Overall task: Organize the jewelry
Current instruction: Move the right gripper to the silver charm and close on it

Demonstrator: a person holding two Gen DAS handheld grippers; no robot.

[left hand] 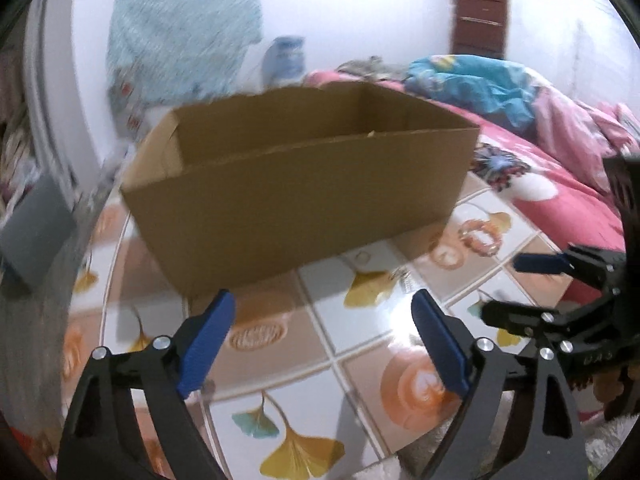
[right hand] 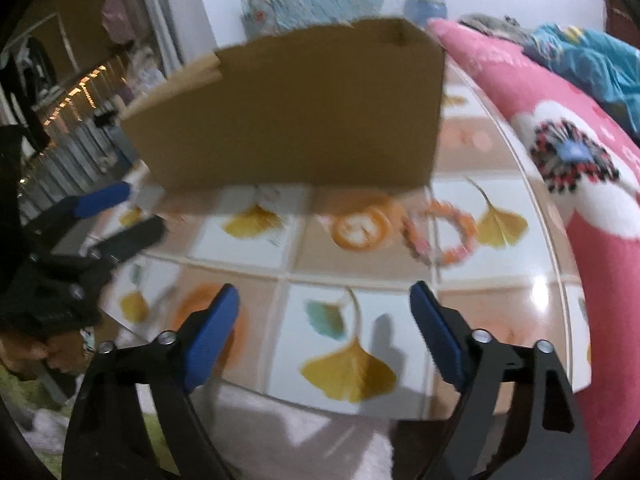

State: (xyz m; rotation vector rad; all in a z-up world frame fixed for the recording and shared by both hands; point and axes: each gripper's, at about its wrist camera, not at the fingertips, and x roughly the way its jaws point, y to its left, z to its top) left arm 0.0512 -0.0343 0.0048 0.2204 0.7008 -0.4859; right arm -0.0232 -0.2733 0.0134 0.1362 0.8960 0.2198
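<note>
The left hand-held gripper (left hand: 322, 330) hovers over the worktop (left hand: 340, 344) with its blue-padded jaws wide apart and nothing between them, aimed at the near wall of an open cardboard box (left hand: 296, 196). The right hand-held gripper (right hand: 324, 320) is likewise spread and empty, low over the worktop's near edge; in the left wrist view it appears at the right margin, also parted.

Beyond the right hand-held gripper lies an orange and pink beaded bracelet (right hand: 440, 236), flat on the glossy leaf-patterned surface, just beside the box's right corner and apart from it. The same bracelet shows in the left view (left hand: 480, 236), to the right of the box. A small pale item near the box's base is too blurred to identify.

The box stands open-topped, probably as the container for the jewelry, and no contents are visible inside it. The right hand-held gripper seems better placed to take the bracelet, being on its side. A pink flowered bed (right hand: 580, 160) borders the worktop on the right.
</note>
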